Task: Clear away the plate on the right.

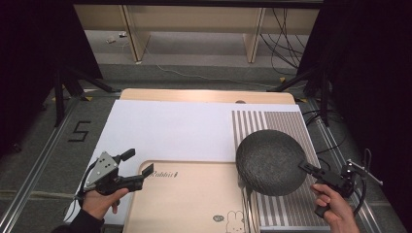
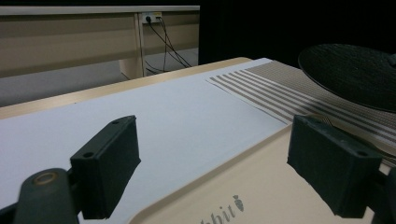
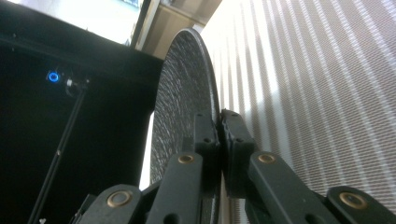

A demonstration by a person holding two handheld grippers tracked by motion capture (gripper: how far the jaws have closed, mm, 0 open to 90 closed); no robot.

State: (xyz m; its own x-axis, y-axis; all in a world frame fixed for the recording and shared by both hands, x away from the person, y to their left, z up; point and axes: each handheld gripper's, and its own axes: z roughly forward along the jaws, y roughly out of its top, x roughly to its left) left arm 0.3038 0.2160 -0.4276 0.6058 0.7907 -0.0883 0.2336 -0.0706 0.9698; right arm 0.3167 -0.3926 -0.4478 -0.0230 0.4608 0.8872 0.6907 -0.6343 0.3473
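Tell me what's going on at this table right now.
A person holds a tool in each hand. The right tool is shut on the rim of a dark round mat and holds it above the striped placemat, which lies at the right of the table. The left tool is open with nothing between its jaws, over the near left corner of the tan tray.

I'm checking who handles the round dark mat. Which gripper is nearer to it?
Right. The right gripper is clamped on the edge of the round dark mat, holding it over the striped placemat. The left gripper hovers open at the table's other side, well apart from it.
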